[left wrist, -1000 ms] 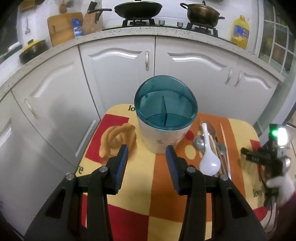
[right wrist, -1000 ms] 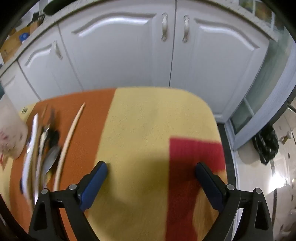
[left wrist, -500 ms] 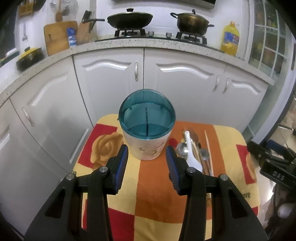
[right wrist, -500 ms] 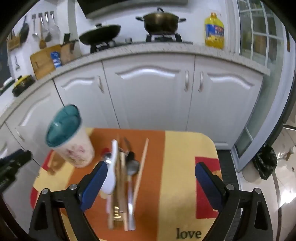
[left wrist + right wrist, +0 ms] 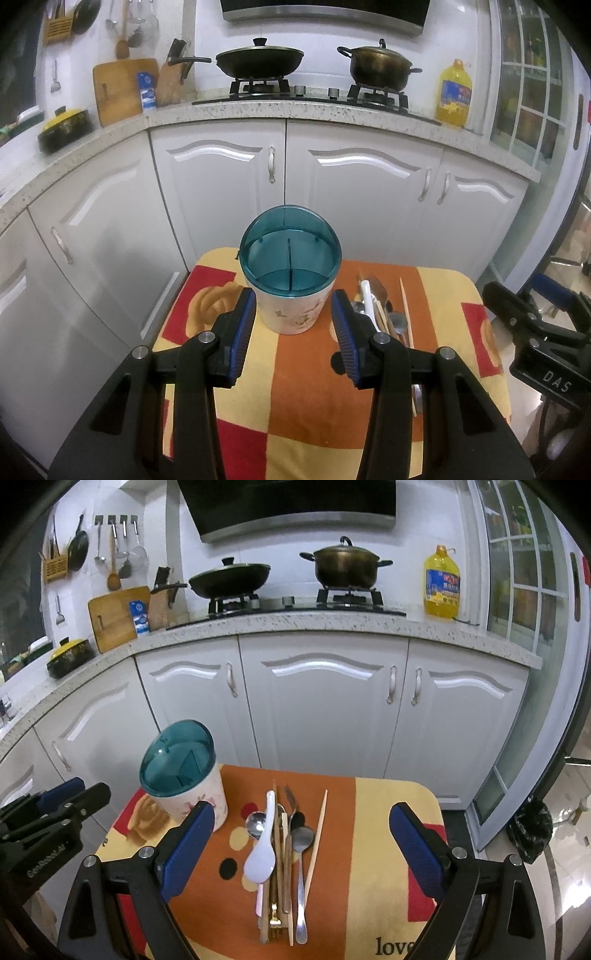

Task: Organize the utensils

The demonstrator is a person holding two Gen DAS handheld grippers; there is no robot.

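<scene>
My left gripper (image 5: 293, 325): fingers spread, nothing between the pads, hovering above the near side of the holder. My right gripper (image 5: 301, 853): fingers spread wide, empty, above the utensils.

Utensils (image 5: 282, 853): one bundle lying lengthwise at the middle of the table, toward its far edge. White soup spoon (image 5: 260, 862) on top; metal spoons, a fork and wooden chopsticks beside it; one chopstick (image 5: 317, 843) slightly apart on the right.

Holder (image 5: 290, 273): cream cup with floral print and teal translucent rim, upright near the table's far left corner. The left view looks into it: partitions, no contents. The right view shows the bundle whole; in the left view my finger hides part.

Table (image 5: 384, 849): red, orange and yellow cloth.
</scene>
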